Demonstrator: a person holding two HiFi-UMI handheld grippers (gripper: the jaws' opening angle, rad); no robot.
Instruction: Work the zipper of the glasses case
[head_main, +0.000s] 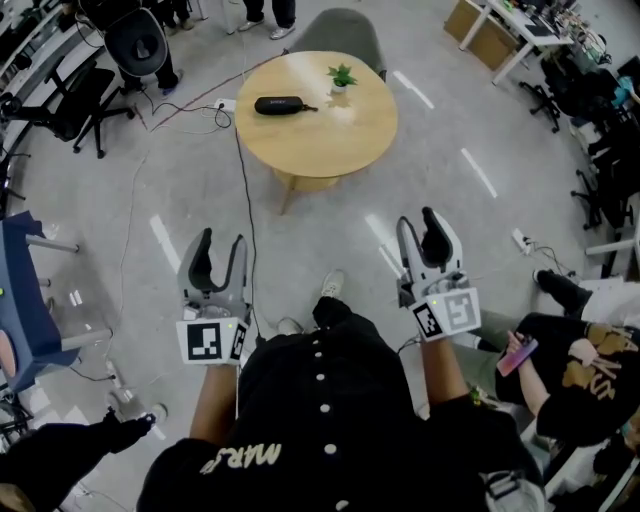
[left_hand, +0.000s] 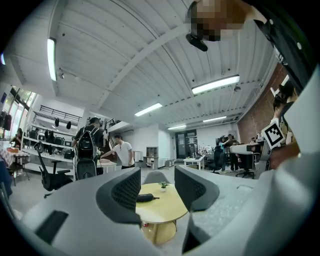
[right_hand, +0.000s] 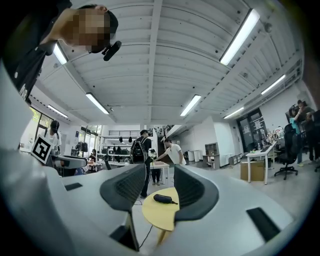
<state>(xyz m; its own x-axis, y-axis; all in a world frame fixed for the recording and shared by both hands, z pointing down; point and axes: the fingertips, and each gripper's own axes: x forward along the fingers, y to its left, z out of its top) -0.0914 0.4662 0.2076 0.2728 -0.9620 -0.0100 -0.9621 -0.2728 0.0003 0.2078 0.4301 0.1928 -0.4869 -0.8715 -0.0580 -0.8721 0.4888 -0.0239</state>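
Waist-high, left tool (head_main: 222, 242) and right tool (head_main: 417, 221) point forward, agape.

glasses case (head_main: 279, 104) details too small, seated person (head_main: 575, 370) cropped

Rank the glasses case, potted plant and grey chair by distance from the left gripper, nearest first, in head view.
1. Glasses case, left on the table.
2. Potted plant, near table's far edge.
3. Grey chair, behind the table.
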